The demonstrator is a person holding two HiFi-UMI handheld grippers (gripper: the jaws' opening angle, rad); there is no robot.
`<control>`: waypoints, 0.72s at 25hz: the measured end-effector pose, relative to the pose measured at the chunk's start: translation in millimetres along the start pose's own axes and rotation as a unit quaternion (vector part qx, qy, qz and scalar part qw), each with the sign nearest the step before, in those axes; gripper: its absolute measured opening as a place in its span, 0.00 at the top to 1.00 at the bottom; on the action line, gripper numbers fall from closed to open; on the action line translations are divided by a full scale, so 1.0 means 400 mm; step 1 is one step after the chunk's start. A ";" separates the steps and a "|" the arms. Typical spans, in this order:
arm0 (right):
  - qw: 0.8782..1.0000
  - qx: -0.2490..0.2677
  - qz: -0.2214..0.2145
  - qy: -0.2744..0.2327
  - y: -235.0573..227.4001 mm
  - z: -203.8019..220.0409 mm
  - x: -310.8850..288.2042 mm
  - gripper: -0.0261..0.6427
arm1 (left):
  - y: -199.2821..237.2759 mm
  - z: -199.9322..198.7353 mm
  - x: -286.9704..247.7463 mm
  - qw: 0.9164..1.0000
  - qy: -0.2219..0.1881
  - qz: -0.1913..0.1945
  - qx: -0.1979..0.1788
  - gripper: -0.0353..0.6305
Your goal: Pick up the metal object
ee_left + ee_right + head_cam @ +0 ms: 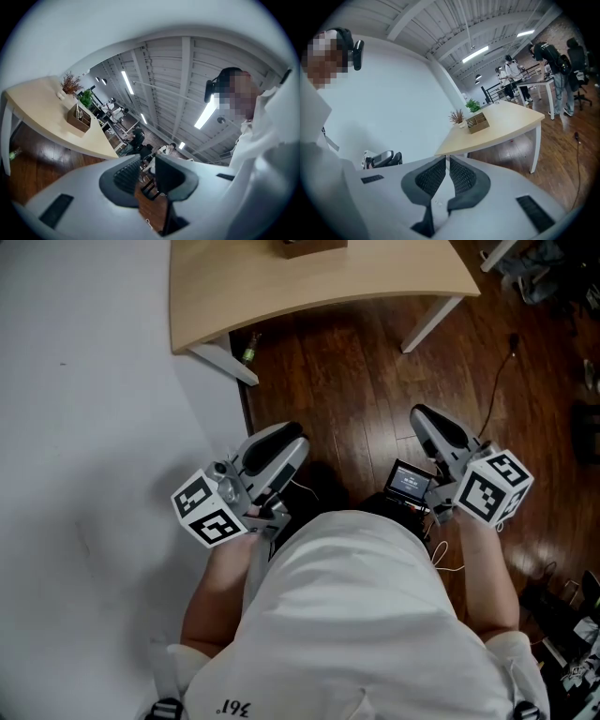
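I cannot pick out a metal object in any view. A wooden box (314, 247) stands on the light wood table (309, 282) ahead; in the left gripper view the box (78, 118) holds something thin that I cannot identify. Both grippers are held close to the person's body, well short of the table and above the dark wood floor. The left gripper (284, 437) (147, 161) has a small gap between its pads, with nothing in it. On the right gripper (427, 418) (447, 161) the pads nearly touch and hold nothing.
A white wall (94, 427) runs along the left. A small screen device (411, 484) hangs at the person's waist. A bottle (248, 351) lies by the table leg and a cable (502, 362) trails at right. A dried plant (457, 116) stands beside the box (478, 123). People stand at far desks.
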State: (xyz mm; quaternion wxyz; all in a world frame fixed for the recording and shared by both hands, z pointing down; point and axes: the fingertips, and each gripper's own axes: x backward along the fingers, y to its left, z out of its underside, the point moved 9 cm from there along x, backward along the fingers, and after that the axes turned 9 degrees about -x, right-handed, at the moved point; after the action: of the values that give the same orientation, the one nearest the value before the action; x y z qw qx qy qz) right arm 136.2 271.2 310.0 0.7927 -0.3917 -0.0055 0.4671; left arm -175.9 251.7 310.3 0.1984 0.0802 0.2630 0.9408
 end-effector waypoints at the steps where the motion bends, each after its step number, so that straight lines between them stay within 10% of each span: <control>1: 1.000 0.000 0.000 0.001 0.010 0.001 -0.007 0.92 | 0.004 -0.006 0.009 1.000 -0.001 0.000 0.001 0.83; 18: 1.000 0.005 -0.006 0.006 -0.002 0.011 -0.129 0.92 | 0.092 0.017 0.064 1.000 -0.005 -0.014 0.011 0.83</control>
State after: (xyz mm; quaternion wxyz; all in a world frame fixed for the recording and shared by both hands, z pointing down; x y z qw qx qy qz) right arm 106.0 235.1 331.9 0.7977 -0.3901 -0.0006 0.4599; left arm -209.7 236.6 336.6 0.2120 0.0832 0.2735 0.9345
